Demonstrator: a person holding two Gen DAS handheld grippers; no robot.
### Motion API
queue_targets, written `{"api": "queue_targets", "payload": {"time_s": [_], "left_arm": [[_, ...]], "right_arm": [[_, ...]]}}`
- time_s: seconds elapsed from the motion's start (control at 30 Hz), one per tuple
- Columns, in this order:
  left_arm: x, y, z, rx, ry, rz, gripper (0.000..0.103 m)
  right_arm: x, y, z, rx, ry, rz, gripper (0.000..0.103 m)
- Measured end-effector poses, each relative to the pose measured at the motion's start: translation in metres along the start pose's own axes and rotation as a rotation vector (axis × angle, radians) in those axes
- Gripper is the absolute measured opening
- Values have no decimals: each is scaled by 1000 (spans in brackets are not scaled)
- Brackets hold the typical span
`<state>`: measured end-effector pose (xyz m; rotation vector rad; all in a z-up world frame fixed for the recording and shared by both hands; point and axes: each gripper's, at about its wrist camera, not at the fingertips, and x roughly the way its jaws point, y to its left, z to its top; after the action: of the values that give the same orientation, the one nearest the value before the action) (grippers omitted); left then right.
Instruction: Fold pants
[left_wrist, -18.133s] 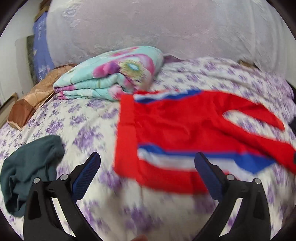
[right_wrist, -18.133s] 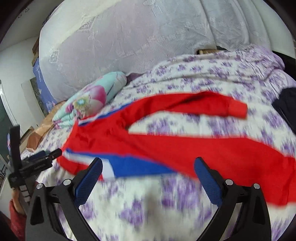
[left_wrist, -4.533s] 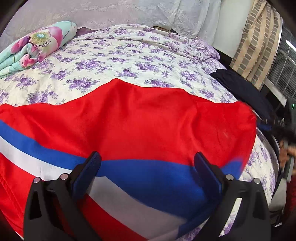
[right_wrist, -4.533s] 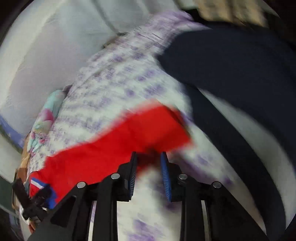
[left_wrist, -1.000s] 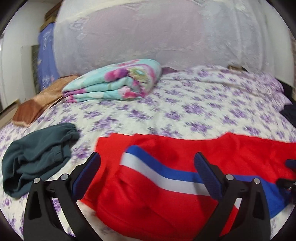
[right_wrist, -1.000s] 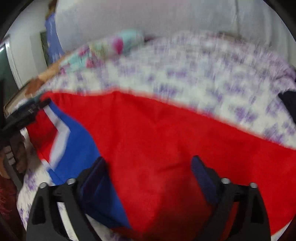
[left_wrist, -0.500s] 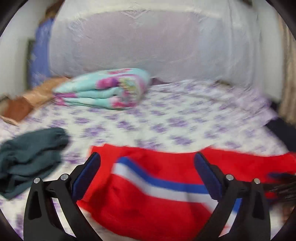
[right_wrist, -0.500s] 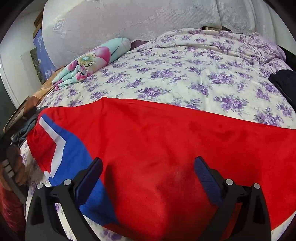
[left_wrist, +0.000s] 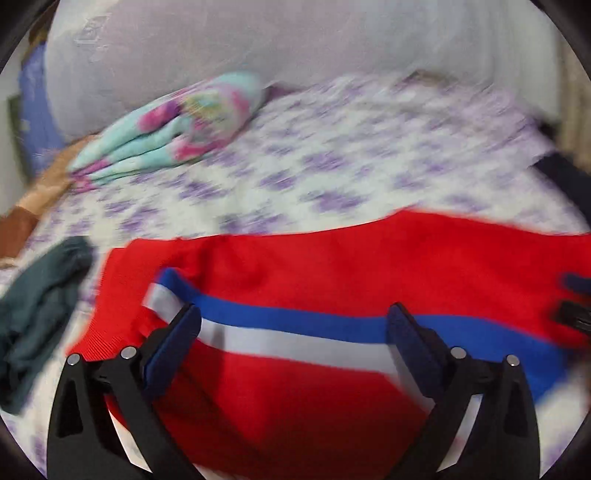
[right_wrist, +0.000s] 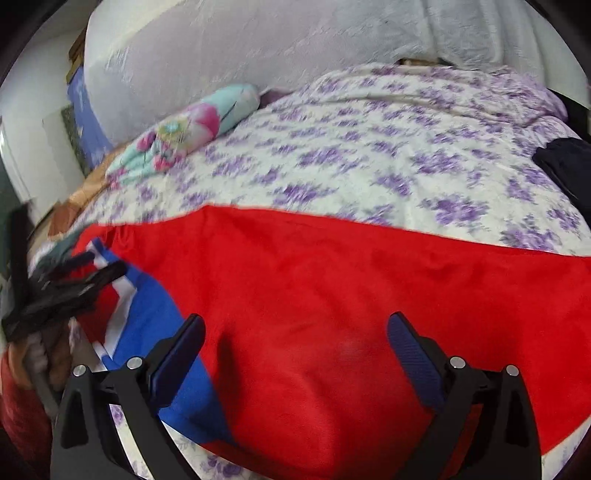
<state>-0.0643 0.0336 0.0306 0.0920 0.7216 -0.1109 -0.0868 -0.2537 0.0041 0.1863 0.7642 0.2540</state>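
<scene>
Right wrist: unlabelled red pants (right_wrist: 332, 295).

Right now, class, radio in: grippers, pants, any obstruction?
Left gripper open, right gripper open, both empty. Red pants flat on bed. Green garment beside waistband, apart.

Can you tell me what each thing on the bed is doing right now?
Red pants with blue and white stripe: spread flat on the bed, ungripped.
Left gripper: open, above the pants.
Right gripper: open, above the pants.
Floral turquoise blanket: folded.
Dark green garment: crumpled.
Purple-flowered bedspread: spread out.
</scene>
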Motion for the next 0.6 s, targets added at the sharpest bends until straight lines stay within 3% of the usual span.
{"api": "queue_targets", "payload": {"time_s": [0.03, 0.1, 0.13, 0.17, 0.27, 0.3, 0.33, 0.37, 0.4, 0.47, 0.5, 0.53, 0.57, 0.6], "left_arm": [[-11, -8, -5, 19, -23, -46, 98], [-10, -25, -16, 97, -19, 9, 98], [8, -35, -19, 147, 66, 46, 99], [19, -35, -19, 140, 129, 19, 99], [30, -14, -13, 16, 157, -86, 99], [27, -11, -12, -6, 137, -82, 99], [17, -9, -13, -28, 93, -28, 99], [5, -9, -15, -37, 40, 9, 98], [-6, -9, -15, -42, -7, 10, 98], [-24, -15, -16, -45, -64, -65, 98], [-26, -19, -17, -36, -63, -84, 98], [-22, -29, -17, 7, -42, -78, 98], [-14, -37, -18, 58, -12, -46, 98], [7, -49, -21, 138, 67, 13, 99]], "right_arm": [[-5, -5, -1, 28, -26, -11, 99], [-7, -13, 0, 66, -35, -15, 99], [-3, -17, 0, 89, -9, -16, 99], [4, -20, 0, 101, 24, -16, 100], [6, -15, 1, 70, 34, -40, 100], [3, -14, 0, 68, 22, -38, 100], [-3, -14, 0, 74, -5, -33, 100], [-18, -15, -1, 82, -79, -29, 100], [-32, -14, -2, 82, -148, -24, 100], [-60, -16, -5, 58, -248, -3, 100], [-68, -19, -4, 39, -264, -27, 100], [-73, -28, -1, 21, -257, -107, 100], [-73, -36, 3, 19, -238, -174, 100], [-65, -53, 6, 30, -182, -252, 100]]}}
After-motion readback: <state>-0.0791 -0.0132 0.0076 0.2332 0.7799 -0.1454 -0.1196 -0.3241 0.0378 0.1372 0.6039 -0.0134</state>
